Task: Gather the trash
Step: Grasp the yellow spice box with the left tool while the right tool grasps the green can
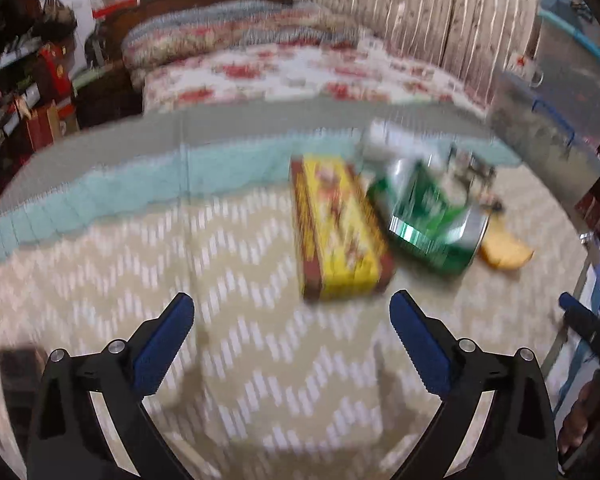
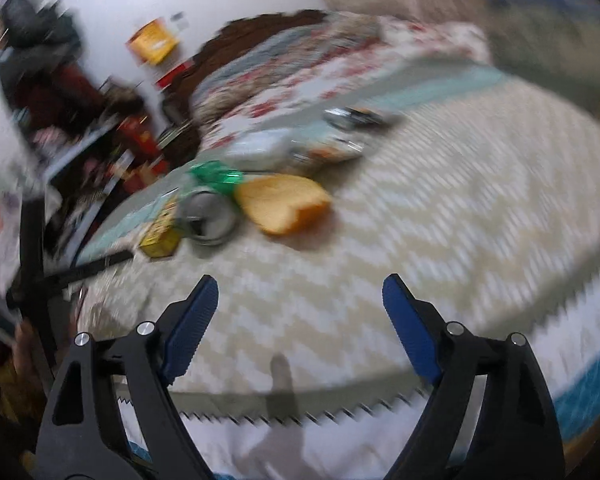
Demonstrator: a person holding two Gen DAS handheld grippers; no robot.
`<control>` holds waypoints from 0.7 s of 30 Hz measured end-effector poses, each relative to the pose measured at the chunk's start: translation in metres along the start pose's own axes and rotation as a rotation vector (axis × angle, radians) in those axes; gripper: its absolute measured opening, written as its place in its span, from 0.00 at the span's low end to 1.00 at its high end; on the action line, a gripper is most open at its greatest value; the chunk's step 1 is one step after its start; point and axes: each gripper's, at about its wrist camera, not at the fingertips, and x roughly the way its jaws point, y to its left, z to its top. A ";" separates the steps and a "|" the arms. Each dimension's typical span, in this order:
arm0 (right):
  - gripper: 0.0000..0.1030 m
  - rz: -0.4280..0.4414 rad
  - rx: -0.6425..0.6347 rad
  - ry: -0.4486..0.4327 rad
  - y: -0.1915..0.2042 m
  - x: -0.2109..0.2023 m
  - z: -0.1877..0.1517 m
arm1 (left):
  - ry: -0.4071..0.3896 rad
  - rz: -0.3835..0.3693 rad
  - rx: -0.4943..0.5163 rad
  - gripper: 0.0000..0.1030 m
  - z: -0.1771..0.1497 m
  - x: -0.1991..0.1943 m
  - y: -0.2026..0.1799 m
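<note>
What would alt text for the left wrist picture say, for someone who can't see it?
An open left gripper, blue fingers spread and holding nothing, hovers over a table with a zigzag-patterned cloth. Ahead lie a yellow box, a crushed green can and a yellow-orange scrap, with a flowered bed behind; the image is motion-blurred.

The left hand-held gripper (image 1: 292,304) holds its two black arms spread wide, the blue ribbed pads (image 1: 162,346) facing each other across an open gap with nothing between them, tips aimed forward and slightly down. The right hand-held gripper (image 2: 296,290) stands the same way, jaws parted and empty, its blue pads (image 2: 190,328) angled inward toward one another. In the left wrist view, part of the other hand-held gripper shows at the far right edge with the person's fingers (image 1: 584,420) wrapped round its handle; in the right wrist view a blurred hand (image 2: 18,354) appears at the lower left edge.
</note>
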 end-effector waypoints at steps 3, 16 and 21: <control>0.79 0.088 -0.093 0.025 0.028 0.016 0.024 | -0.014 -0.020 0.025 0.91 0.020 0.006 -0.010; 0.52 0.206 -0.061 0.205 0.060 0.113 0.084 | 0.084 -0.024 0.028 0.54 0.024 0.059 -0.012; 0.52 0.352 -0.136 0.322 0.088 0.101 0.046 | 0.067 -0.034 0.019 0.54 -0.006 0.028 0.006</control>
